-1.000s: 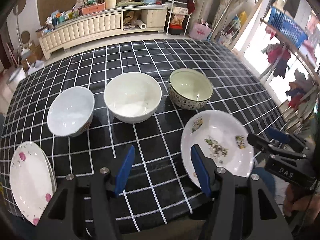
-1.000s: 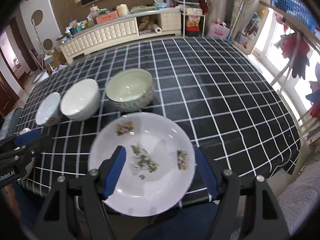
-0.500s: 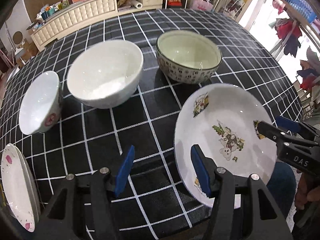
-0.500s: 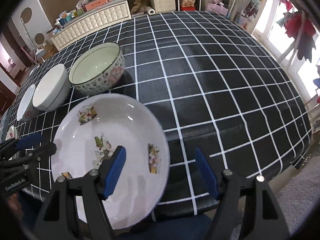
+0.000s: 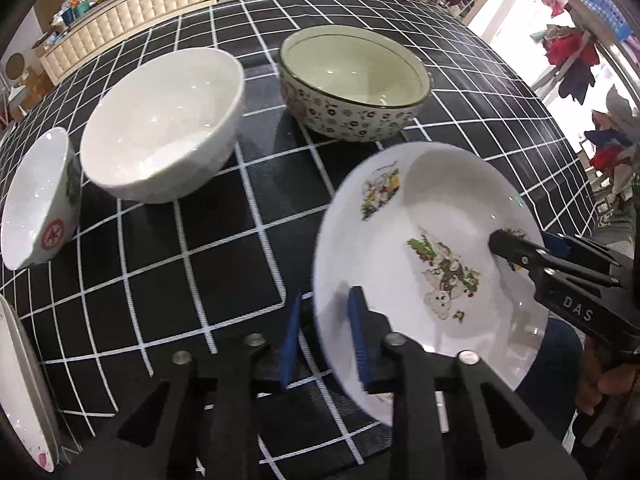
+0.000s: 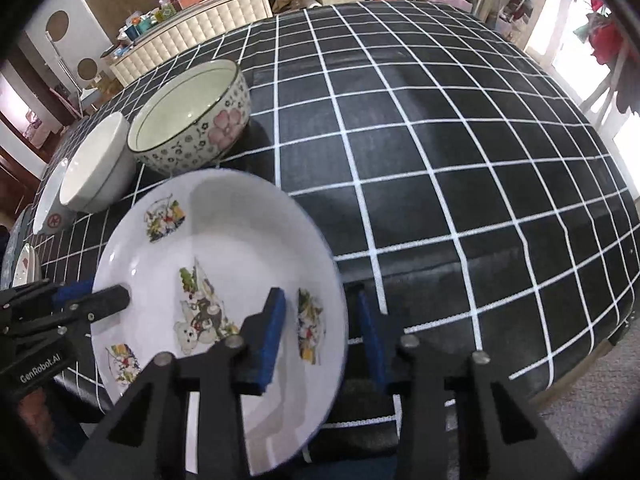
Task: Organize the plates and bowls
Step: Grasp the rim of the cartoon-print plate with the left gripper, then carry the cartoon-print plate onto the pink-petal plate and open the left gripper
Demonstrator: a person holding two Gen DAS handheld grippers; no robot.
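Plate (image 6: pixel 216 280) with cartoon print sits clamped at opposite rims: left gripper (image 5: pixel 324 340) pinches its near-left edge, right gripper (image 6: pixel 320 336) its right edge, both narrowed onto the rim. It appears tilted, face up toward both cameras; being round, it has no long axis. Recommend lifting both ends evenly, clear of the patterned bowl (image 5: pixel 352 84) just ahead.

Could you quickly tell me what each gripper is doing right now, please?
Left gripper: closed on the left rim of the white cartoon-printed plate.
Right gripper: closed on the same plate's right rim.
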